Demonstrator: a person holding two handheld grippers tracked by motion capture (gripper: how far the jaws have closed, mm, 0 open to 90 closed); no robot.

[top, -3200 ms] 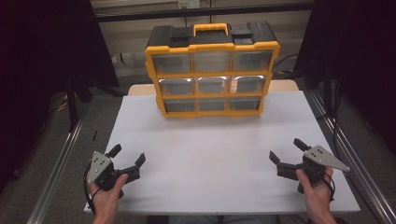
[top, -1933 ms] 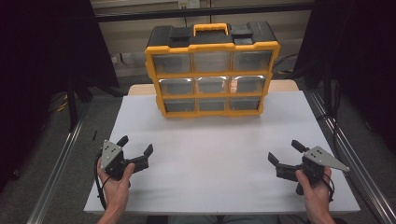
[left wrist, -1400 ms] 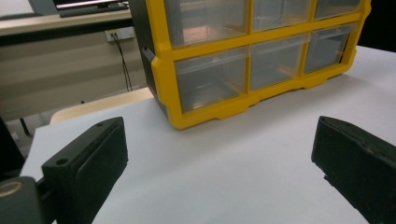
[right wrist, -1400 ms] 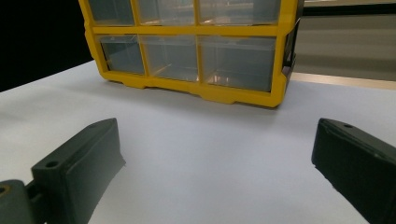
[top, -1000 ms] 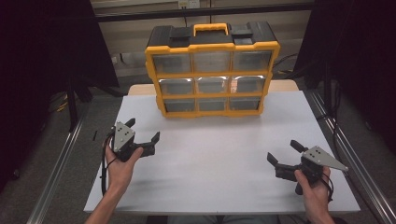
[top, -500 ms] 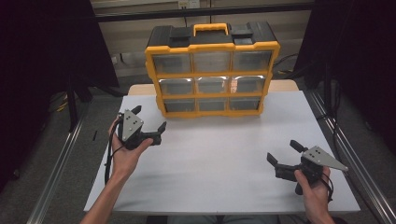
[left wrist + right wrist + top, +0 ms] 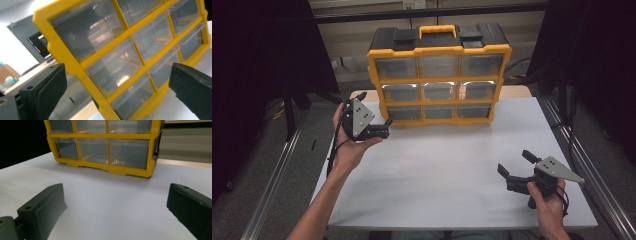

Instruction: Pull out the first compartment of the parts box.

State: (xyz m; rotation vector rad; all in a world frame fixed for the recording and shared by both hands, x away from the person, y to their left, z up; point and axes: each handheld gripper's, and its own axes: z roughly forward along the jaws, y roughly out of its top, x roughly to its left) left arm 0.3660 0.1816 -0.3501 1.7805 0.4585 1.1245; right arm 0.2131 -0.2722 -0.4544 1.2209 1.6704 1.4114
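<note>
A yellow and black drawer cabinet (image 7: 439, 75) with several clear drawers stands upright at the back middle of the white table (image 7: 442, 165). My left gripper (image 7: 374, 109) is open, held off the table beside the cabinet's lower left corner, with its jaws turned toward the cabinet. In the left gripper view the cabinet (image 7: 72, 57) looms close and tilted between the spread jaws of the left gripper (image 7: 117, 75), which hold nothing. My right gripper (image 7: 515, 163) hovers low over the near right of the table, open and empty. The right gripper (image 7: 115, 195) faces the cabinet's (image 7: 105, 167) bottom drawers from well back.
Metal rails (image 7: 272, 170) run along both sides of the table. Dark curtains hang left and right. The cabinet has a yellow carry handle (image 7: 438, 31) on top. White table surface stretches between the grippers.
My left gripper has travelled from the table's near left up and forward to the cabinet's lower left corner, turning as it went. The right gripper has barely moved.
</note>
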